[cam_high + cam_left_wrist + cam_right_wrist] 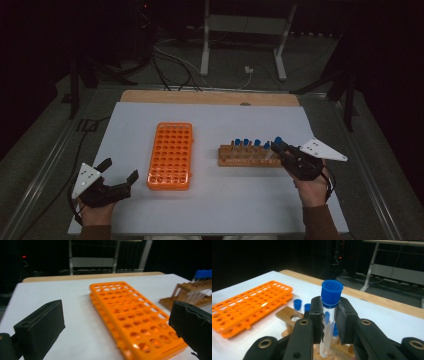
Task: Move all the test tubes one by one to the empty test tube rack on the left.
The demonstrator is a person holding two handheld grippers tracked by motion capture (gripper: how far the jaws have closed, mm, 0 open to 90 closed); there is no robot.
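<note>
Gripping a clear tube (327,322) just below its blue cap (332,293), the right gripper (329,320) is holding it upright, with both black jaws closed against the glass. The tube's lower end is standing at the wooden rack (287,315), directly over the rack's near end; whether it is sitting in a hole cannot be told. In the high view, the right gripper (281,148) is positioned at the right end of the wooden rack (245,159), where further blue-capped tubes (247,143) are standing in a row. The orange rack (170,155) is lying flat on the white sheet (215,200), to the left of the wooden rack and apart from it, its holes showing empty. The left gripper (120,172) is resting near the lower left corner of the sheet, just beside the orange rack, its jaws standing wide apart with nothing between them. In the left gripper view, the orange rack (132,317) is lying ahead of the jaws, untouched. A person's hand (312,190) is carrying the right gripper.
</note>
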